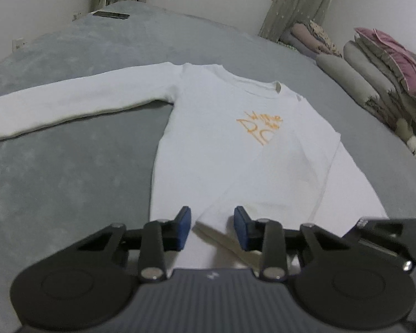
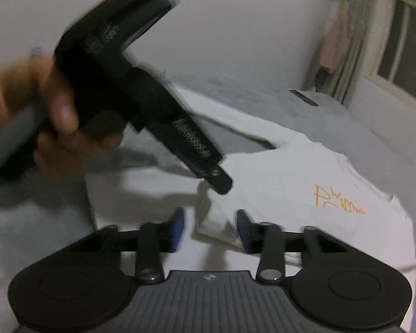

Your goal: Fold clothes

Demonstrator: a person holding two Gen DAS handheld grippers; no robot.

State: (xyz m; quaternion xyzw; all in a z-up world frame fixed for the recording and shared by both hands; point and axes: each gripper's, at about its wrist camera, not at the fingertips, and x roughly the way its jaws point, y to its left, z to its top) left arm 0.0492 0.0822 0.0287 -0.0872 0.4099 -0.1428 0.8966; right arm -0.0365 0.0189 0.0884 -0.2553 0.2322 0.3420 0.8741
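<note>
Grey bed (image 1: 69, 166) carries a white shirt (image 1: 222, 152); left tongs (image 1: 213, 229) and right tongs (image 2: 210, 229) stand partly open astride its folded sleeve cuff (image 1: 216, 219), not pinching.

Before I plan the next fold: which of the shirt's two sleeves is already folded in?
The sleeve lying diagonally across the white shirt's front, its cuff between the left claw's pads. The other sleeve lies stretched out flat on the grey bed.

Place: home bedroom
Bed: wide, grey plush cover (image 1: 69, 166)
Bedding: folded grey and pink quilts (image 1: 388, 77), stacked
Window: patterned grey curtain (image 1: 296, 8)
</note>
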